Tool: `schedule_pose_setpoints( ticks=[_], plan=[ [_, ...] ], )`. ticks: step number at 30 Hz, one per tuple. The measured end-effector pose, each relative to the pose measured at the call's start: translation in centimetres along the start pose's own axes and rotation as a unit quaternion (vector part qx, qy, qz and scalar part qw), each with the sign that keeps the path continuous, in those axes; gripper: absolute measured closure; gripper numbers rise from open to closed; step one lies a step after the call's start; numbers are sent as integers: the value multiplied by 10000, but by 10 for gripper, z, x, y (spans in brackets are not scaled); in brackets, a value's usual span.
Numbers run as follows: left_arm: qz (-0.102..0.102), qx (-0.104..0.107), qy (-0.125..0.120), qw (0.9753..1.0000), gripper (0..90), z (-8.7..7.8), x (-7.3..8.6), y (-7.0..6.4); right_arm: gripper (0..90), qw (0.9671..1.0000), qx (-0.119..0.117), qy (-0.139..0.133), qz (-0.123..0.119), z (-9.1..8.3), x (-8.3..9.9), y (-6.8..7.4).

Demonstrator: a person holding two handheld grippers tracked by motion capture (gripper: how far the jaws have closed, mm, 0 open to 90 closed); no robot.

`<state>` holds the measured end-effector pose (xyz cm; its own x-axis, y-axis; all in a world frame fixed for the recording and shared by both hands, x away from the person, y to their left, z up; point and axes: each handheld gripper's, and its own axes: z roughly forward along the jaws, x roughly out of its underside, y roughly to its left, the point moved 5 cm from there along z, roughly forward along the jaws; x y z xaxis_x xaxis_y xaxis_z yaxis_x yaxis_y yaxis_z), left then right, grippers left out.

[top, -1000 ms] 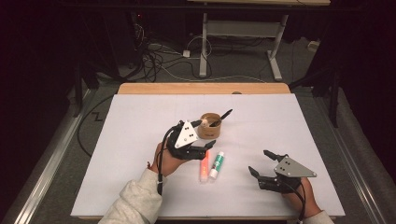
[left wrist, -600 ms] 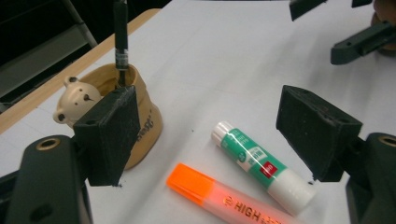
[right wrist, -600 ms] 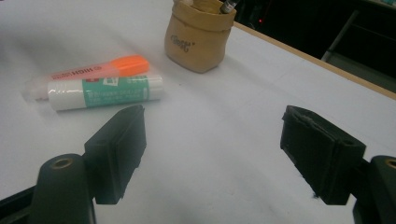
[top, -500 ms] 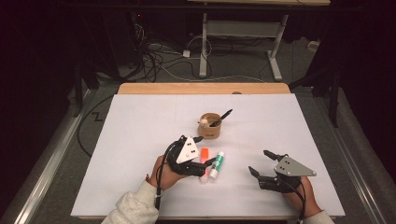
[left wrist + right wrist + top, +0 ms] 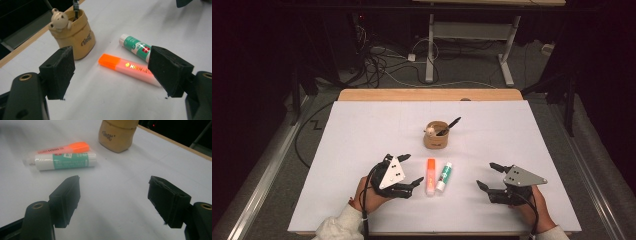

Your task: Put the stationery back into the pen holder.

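Pulled back from the pen cup [image 5: 436,136], the left gripper [image 5: 411,170] now sits lower centre, jaws wide and empty, beside the orange highlighter [image 5: 430,176] and glue stick [image 5: 444,176]. Its own view reads the highlighter's lettering; the right gripper [image 5: 488,175], lower right, gapes empty too.

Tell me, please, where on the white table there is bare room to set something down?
The table is bare left of the holder and right of it, above the right gripper. It is crowded in the middle: the highlighter and glue stick lie beside the open left gripper.
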<state>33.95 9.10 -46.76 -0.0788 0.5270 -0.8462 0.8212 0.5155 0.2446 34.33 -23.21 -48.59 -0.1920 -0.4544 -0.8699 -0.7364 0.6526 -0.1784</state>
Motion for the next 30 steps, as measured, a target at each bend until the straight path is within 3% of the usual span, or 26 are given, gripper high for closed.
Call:
schedule_pose_setpoints(
  ticks=[3,7,11,16,24,30],
  plan=[
    [58,-53,63,9999,211,-8,10,1,302,9996,-4,263,-36,1,-1,2],
    [122,-114,167,9997,211,-17,21,2,284,9995,13,286,-100,2,-2,5],
    [48,-190,241,9995,211,-27,31,4,254,9995,-240,192,-53,0,-4,6],
    [-39,-320,378,9988,211,-38,46,7,223,9979,-493,267,-315,0,-8,13],
    [-210,-424,485,9977,211,-53,63,7,219,9914,-836,512,-862,7,-19,23],
    [-331,-440,524,9971,211,-65,73,4,221,9816,-1210,785,-1254,15,-29,25]
  ],
)
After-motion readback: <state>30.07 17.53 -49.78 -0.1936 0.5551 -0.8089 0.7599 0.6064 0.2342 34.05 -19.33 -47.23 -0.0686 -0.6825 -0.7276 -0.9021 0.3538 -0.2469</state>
